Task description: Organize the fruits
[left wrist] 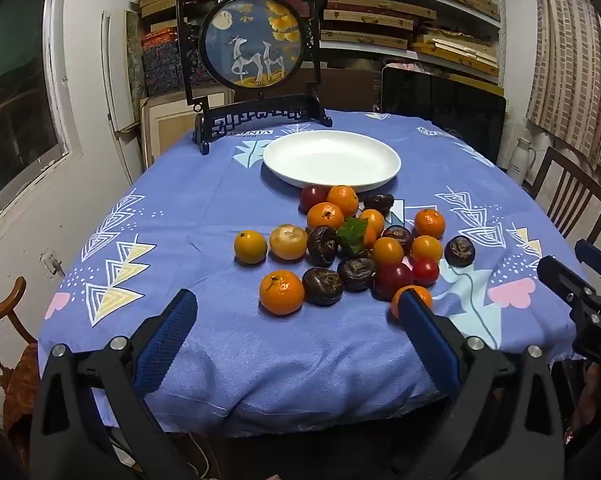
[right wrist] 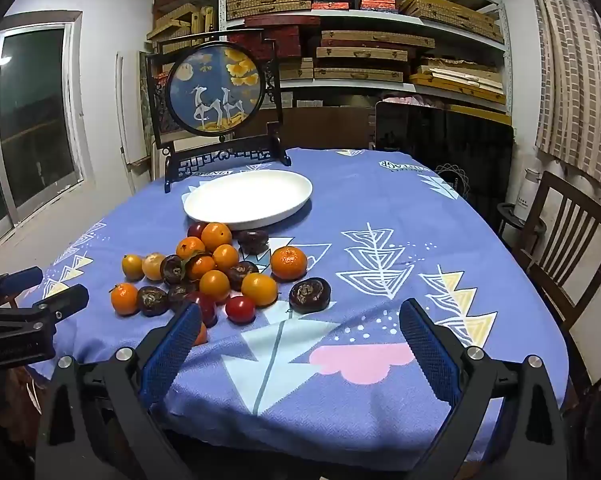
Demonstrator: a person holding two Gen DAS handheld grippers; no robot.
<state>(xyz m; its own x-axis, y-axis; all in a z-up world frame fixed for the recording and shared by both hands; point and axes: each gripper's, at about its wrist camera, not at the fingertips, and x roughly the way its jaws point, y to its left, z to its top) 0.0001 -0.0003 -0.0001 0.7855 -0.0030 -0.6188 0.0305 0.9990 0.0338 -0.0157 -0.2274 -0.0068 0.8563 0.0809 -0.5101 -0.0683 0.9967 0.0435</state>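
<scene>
Your left gripper (left wrist: 296,314) and right gripper (right wrist: 300,320) both hover with jaws spread wide, holding nothing. The fruit pile (left wrist: 352,240) lies on the tablecloth (left wrist: 220,344) just beyond them, touching no fingertip, before the white plate (left wrist: 332,156).

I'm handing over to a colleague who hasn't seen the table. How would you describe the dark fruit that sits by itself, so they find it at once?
Start at the white plate on the blue tablecloth, then come toward the camera to the fruit pile. At the pile's right edge lies the lone dark fruit: brown, wrinkled and flattened, apart from the other dark ones, with a small red tomato to its left.
</scene>
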